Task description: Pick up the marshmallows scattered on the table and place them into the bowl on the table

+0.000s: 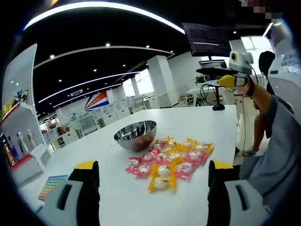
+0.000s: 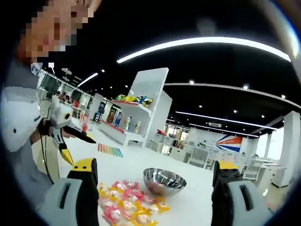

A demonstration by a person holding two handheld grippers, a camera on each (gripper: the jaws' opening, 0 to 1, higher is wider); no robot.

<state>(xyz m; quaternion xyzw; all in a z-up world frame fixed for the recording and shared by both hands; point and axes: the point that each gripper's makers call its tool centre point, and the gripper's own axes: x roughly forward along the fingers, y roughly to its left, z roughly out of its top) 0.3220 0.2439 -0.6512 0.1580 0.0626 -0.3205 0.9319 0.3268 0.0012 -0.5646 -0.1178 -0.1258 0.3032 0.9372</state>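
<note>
A colourful card (image 1: 51, 184) lies near the worktop's (image 1: 197, 125) far edge; white shelving (image 2: 141, 113) with goods stands beyond; a dark monitor (image 1: 207, 40) hangs overhead.

White worktop (image 1: 202, 127) carries a steel bowl (image 1: 136, 134), a heap of pink and yellow wrapped marshmallows (image 1: 169, 162) just beside it, and a colourful card (image 1: 51, 185) near the edge.

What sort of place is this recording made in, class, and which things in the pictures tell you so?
Probably a large open showroom or office hall: white display shelves stocked with bottles and packets, rows of white desks, and curved ceiling light strips.
</note>
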